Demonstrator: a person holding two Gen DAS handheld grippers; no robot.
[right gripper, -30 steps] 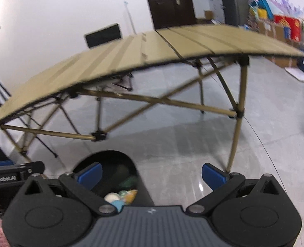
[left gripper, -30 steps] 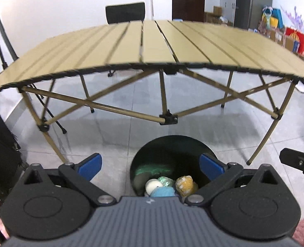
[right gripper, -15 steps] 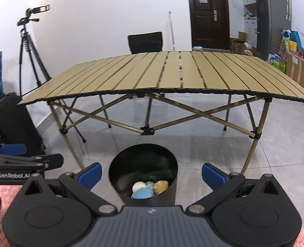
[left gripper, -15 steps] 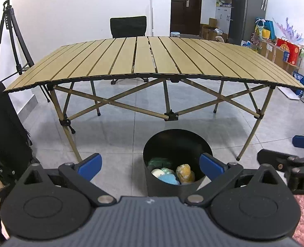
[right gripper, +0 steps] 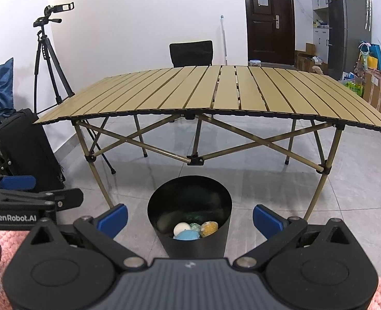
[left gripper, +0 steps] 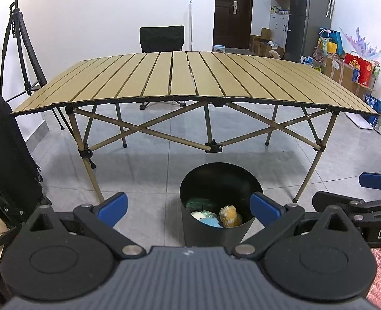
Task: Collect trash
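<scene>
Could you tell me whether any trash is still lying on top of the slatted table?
No, the slatted table top is bare, and the trash pieces lie inside the black bin on the floor.

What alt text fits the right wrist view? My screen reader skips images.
Open right tongs hover above a black bin holding white, blue and yellow trash. Behind stands a slatted folding table; the left tongs show at left.

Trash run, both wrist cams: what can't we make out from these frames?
- Bin contents: both views show only the top pieces; its near wall and dark interior hide the rest.
- Floor nearest the person: each gripper's body covers it, left gripper and right gripper.
- Far floor: the table hides it in both views.
- Shelf clutter: too small to identify, left view.
</scene>
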